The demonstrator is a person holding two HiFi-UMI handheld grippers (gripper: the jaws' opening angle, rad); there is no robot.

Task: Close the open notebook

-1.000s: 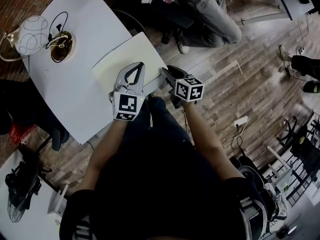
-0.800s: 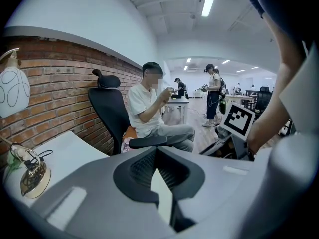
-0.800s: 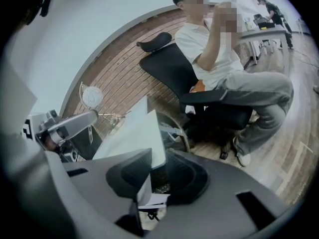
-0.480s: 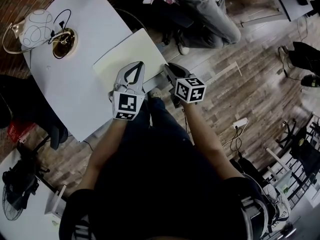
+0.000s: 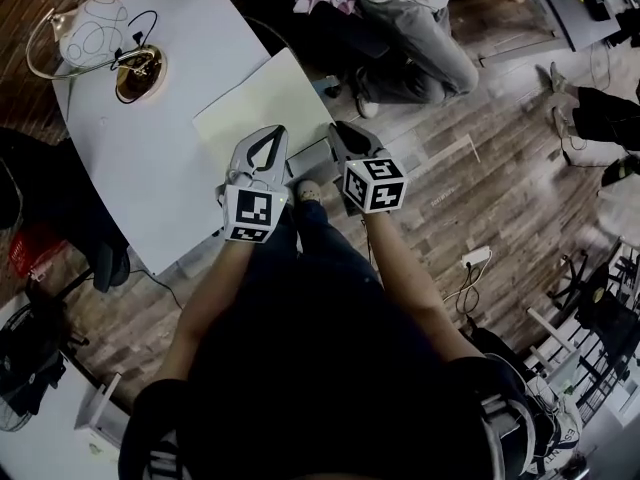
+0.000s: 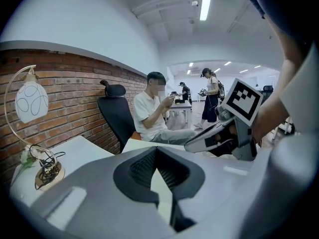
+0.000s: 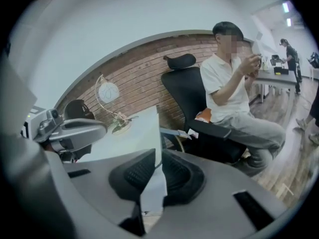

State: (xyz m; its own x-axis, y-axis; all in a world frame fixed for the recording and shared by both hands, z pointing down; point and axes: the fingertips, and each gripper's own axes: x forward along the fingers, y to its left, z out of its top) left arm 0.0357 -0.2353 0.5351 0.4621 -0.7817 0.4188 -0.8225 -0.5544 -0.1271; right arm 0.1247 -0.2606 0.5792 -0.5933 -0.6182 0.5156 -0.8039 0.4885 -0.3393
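Two tongs at the notebook (image 5: 262,108) edge.
Left tongs (image 6: 156,151) closed, empty; right tongs (image 7: 155,156) closing on its edge. Shallow bite: you could lose it mid-swing.

- We list a white table (image 5: 150,168), with a lamp (image 5: 95,30) at its far corner.
- notebook (image 5: 255,103), pale, at the table's near edge.
- left gripper (image 5: 271,130) over the notebook.
- right gripper (image 5: 336,128), jaws closing on its edge.
- seated person (image 5: 420,28) beyond.
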